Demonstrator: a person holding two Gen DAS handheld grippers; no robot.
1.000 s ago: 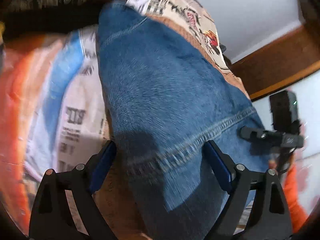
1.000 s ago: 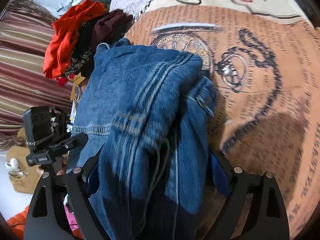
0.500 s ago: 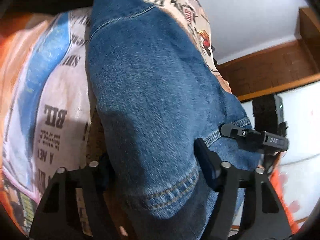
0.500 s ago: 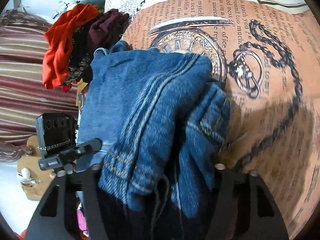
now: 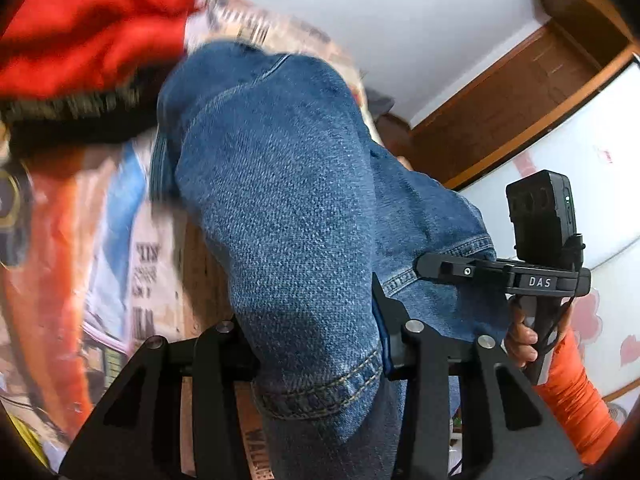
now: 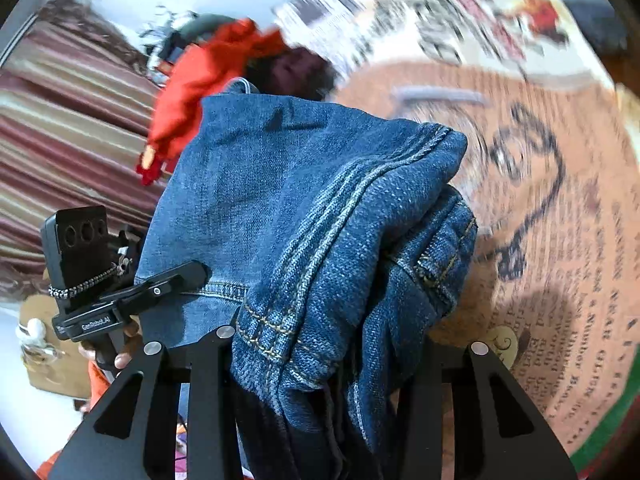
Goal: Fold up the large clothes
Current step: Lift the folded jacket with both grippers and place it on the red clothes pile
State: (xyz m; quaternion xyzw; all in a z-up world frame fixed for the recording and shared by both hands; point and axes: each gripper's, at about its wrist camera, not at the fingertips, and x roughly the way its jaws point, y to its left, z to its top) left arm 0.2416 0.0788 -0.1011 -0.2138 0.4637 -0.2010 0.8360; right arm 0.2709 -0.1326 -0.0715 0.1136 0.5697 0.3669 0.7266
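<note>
- Closing on the jeans (image 5: pixel 288 216), the left gripper (image 5: pixel 316 344) is seen with a hemmed edge pinched between its jaws.
- The right gripper (image 6: pixel 320 344) is likewise closing on a bunched, seamed part of the jeans (image 6: pixel 304 208).
- The jeans are held above the bedspread (image 6: pixel 560 264); folding is judged unfinished, with laying flat left to do.
- A red garment (image 6: pixel 200 92) shows sharply only in the right view; a wooden frame (image 5: pixel 520 92) shows only in the left.

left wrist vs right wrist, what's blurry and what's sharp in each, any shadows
Left wrist view: jeans and tool sharp, red cloth and printed cover motion-smeared. Right wrist view: jeans crisp, the cover's far print streaked, with a dark shadow on it beside the denim; strong fisheye bending at the edges of both.
</note>
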